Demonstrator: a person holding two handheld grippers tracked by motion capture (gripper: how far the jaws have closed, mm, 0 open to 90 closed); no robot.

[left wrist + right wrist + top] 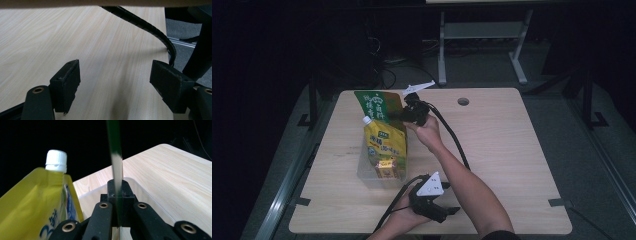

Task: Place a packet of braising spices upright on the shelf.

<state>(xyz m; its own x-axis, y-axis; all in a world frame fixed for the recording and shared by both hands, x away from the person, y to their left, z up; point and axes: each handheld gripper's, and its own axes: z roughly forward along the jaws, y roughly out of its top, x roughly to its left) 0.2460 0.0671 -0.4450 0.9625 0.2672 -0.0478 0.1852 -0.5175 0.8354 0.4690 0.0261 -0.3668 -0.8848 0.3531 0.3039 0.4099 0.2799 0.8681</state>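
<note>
My right gripper is shut on the edge of a flat green packet, holding it upright over the far end of a clear plastic bin. In the right gripper view the green packet shows edge-on between the closed jaws of the right gripper. A yellow pouch with a white cap stands in the bin, just beside the green packet. A small brown and yellow pack lies at the bin's near end. My left gripper rests open near the table's front edge, nothing between its jaws.
The wooden table has a round cable hole at its far side. The right gripper's black cable runs across the table toward the front. Table legs and a desk frame stand on the floor beyond.
</note>
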